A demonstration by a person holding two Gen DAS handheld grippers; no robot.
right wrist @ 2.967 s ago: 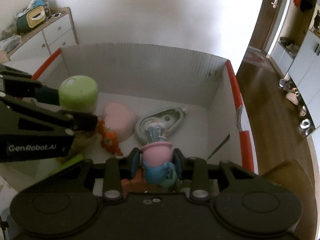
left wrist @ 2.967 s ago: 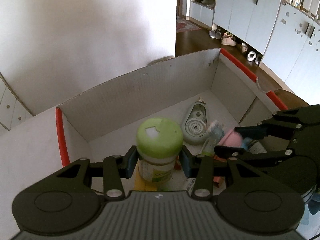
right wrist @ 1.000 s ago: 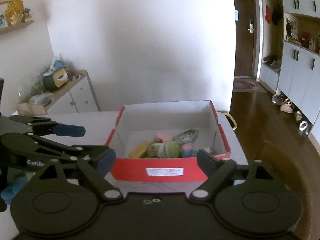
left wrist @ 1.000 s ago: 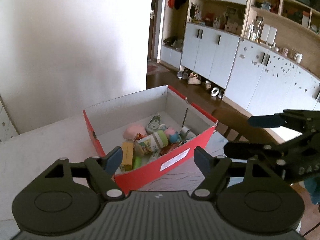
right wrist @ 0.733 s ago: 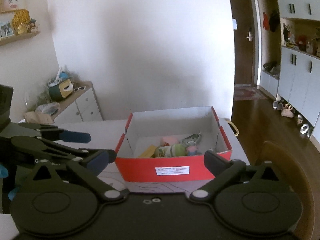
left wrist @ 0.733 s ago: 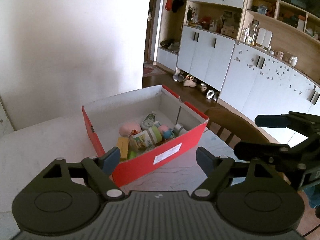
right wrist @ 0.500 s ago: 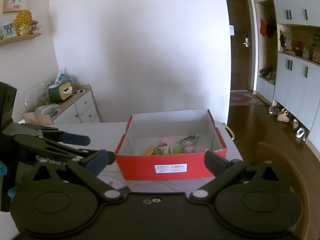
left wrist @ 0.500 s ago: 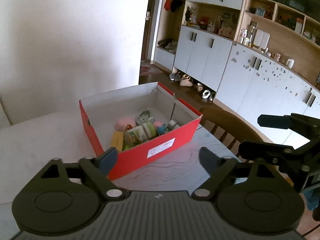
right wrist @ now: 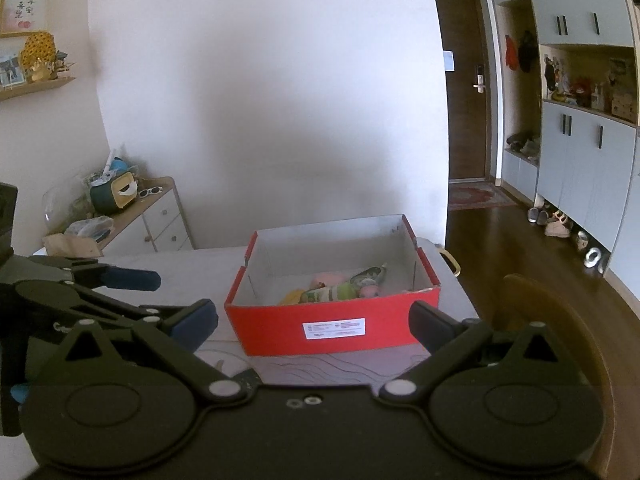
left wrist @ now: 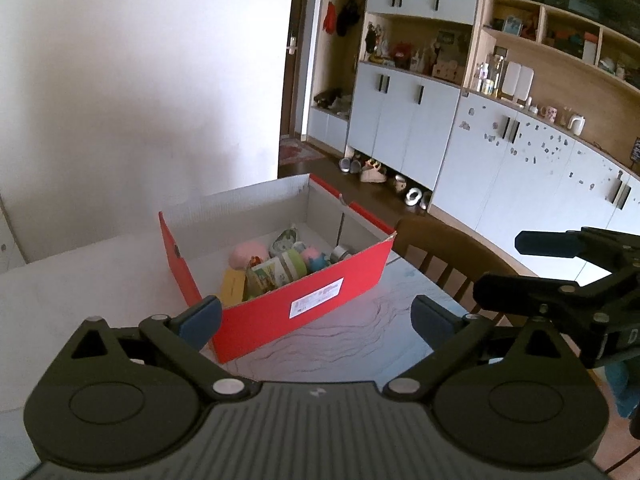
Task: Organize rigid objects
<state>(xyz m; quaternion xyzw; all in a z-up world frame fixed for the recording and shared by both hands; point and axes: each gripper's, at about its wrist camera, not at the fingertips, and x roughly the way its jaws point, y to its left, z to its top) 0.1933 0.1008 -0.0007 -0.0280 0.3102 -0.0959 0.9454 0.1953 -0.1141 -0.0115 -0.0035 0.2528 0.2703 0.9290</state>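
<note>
A red box point(right wrist: 336, 330) of toys sits mid-frame on a pale table point(left wrist: 80, 280); left gripper point(left wrist: 316, 318) opening, right gripper point(right wrist: 314, 322) wide, 2 empty; cabinets point(left wrist: 440, 128) at right.

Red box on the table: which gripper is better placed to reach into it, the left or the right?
Probably the right gripper: open and empty, it faces the red box squarely. The left gripper, jaws opening and empty, sees it cornerwise.

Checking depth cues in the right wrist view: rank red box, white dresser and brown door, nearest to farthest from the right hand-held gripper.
From the right hand-held gripper:
1. Red box, straight ahead on the table.
2. White dresser, left, against the wall.
3. Brown door, right, at the far end of the room.
</note>
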